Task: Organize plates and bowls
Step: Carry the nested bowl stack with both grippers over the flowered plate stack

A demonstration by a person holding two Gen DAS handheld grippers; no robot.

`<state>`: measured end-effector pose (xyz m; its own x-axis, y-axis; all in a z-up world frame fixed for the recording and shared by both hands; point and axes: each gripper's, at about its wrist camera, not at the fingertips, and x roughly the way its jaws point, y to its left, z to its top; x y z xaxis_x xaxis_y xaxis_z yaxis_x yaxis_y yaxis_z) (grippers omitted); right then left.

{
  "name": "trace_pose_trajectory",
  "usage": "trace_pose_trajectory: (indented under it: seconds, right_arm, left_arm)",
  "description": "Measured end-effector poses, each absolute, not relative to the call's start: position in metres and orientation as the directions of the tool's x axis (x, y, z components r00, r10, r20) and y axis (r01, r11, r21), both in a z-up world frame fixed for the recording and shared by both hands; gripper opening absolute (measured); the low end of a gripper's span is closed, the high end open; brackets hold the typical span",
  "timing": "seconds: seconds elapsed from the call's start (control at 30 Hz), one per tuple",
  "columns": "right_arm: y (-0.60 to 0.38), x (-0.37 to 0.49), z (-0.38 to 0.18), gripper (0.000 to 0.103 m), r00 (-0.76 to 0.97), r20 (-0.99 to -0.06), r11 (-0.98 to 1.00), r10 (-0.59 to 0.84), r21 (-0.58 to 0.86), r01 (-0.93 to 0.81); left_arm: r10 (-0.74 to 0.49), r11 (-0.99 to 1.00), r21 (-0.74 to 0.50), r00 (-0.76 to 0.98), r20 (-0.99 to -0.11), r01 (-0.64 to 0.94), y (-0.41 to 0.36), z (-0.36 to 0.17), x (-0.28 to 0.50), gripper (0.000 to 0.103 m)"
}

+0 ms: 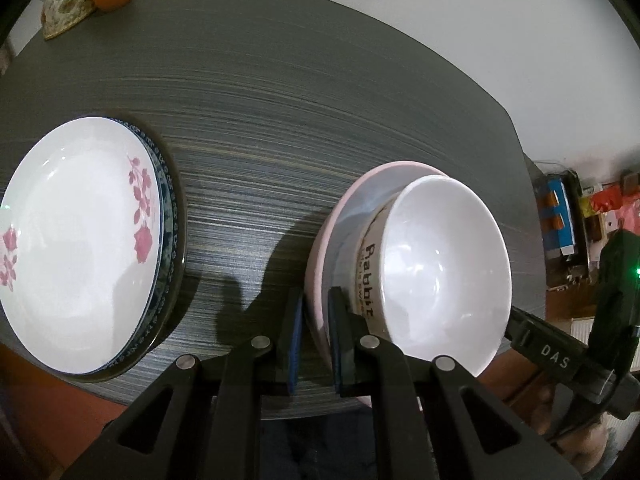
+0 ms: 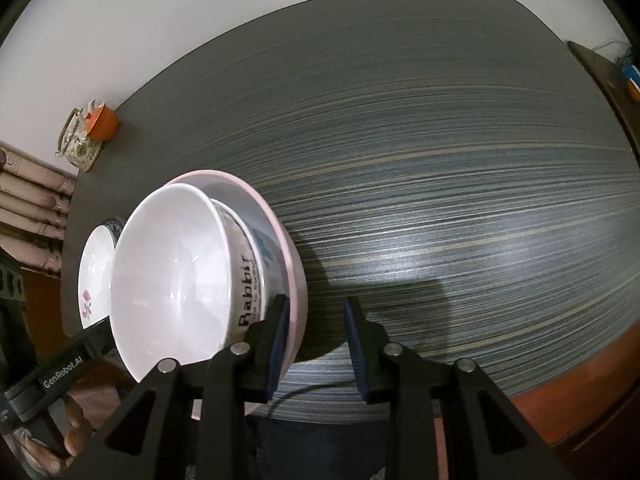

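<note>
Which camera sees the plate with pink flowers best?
The left wrist view. There the flower plate fills the left side, pink blossoms clear, lying on a blue-patterned plate. In the right wrist view it is mostly hidden behind the white bowl.

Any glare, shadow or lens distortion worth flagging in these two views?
Left wrist view: fisheye bends the table edge; glare spots inside the white bowl; dark tongs shadow beside the pink bowl. Right wrist view: same curved distortion; bright sheen on the table, hard shadow right of the bowls; both sharp.
</note>
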<state>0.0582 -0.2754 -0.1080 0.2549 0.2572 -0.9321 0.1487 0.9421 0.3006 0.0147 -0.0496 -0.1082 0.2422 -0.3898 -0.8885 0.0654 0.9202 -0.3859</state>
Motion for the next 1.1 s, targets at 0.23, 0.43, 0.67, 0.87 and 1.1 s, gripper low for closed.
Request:
trace_pose_trajectory:
  seconds: [0.23, 0.43, 0.67, 0.87, 1.1]
  right_arm:
    - [-0.281, 0.054, -0.107, 0.028, 0.263, -0.929, 0.939, 0.259, 0.305, 0.156]
    - [-0.278, 0.052, -0.105, 0.021, 0.274, -0.926, 0.94, 0.26, 0.308, 0.149]
    - [-0.277, 0.055, -0.101, 0.01, 0.281, -0.922, 0.941, 0.266, 0.312, 0.134]
    - [-0.281, 0.055, -0.101, 0.01, 0.282, -0.919, 0.935, 0.277, 0.326, 0.143]
    - [-0.289, 0.056, -0.101, 0.01, 0.269, -0.916, 0.922, 0.297, 0.348, 0.168]
  left_arm:
    - [-0.395, 0.918, -0.394, 0.233, -0.889, 0.052, -0.051, -0.11, 0.015, 0.009]
    - [-0.392, 0.919, -0.391, 0.221, -0.893, 0.053, -0.051, -0.111, 0.017, 0.009]
    - [-0.388, 0.921, -0.383, 0.226, -0.894, 0.064, -0.052, -0.111, 0.018, 0.009]
    - [-0.39, 0.92, -0.387, 0.227, -0.892, 0.061, -0.053, -0.111, 0.016, 0.009]
    - [-0.396, 0.918, -0.393, 0.231, -0.889, 0.058, -0.052, -0.111, 0.014, 0.009]
